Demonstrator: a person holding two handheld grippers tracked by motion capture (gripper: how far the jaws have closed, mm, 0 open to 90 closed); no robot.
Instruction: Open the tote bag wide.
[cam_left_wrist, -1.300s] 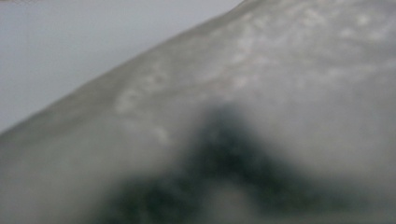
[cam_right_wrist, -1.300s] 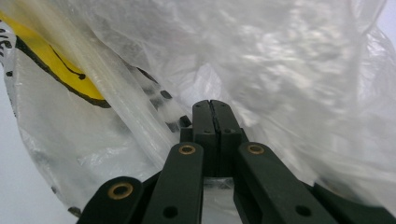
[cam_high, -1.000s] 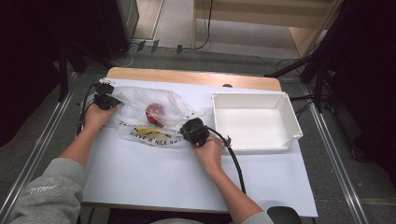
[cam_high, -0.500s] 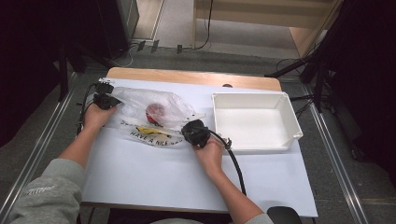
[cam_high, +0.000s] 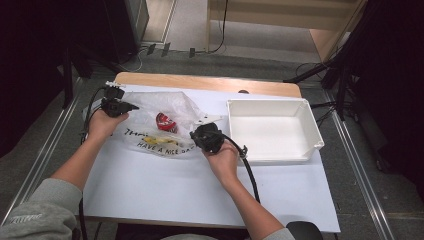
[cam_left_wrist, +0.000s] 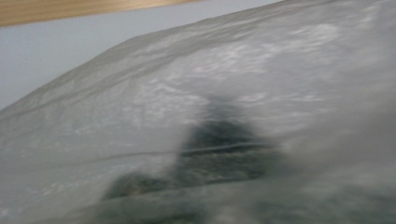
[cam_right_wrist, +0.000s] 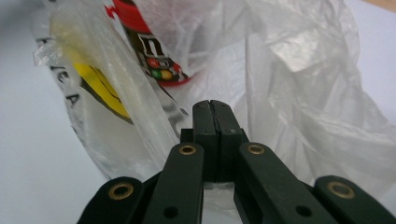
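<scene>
**Item under work.** Plastic bag (cam_high: 165, 117), thin and clear with dark lettering, lying on the left half of the bench (cam_high: 175, 190), reaching from near the far-left corner toward the middle. Inside: red sweet packet (cam_high: 165, 121) near the bag's centre, and a yellow item (cam_high: 161, 140) closer to the near edge. Film crumpled and raised at the right end.

**Claws.** Left gripper (cam_high: 131, 106) at the bag's far-left end. In the left gripper view, film draped across the lens (cam_left_wrist: 187, 93) and jaws too blurred to read; taken as closed. Right gripper (cam_high: 197, 135) at the bag's right end. In the right gripper view, jaws pressed flat together (cam_right_wrist: 211, 105), with film (cam_right_wrist: 303, 93) bunched round the tips and the red packet (cam_right_wrist: 154, 51) just beyond. Pinch on the film likely at both ends, but not confirmed.

**Surroundings.** White tray (cam_high: 270, 102) on the right half of the bench, just beside the right hand, with nothing in it.

**Step in hand (judged).** Taking hold of the bag at both ends, probably to open or lift it and reach the contents.

**Next move (judged).** Calls for a firm pinch on one film layer at each end, then an even spread or lift, with the mouth kept clear so the packet can come out toward the tray. Risk of film slipping or both layers being caught together.
</scene>
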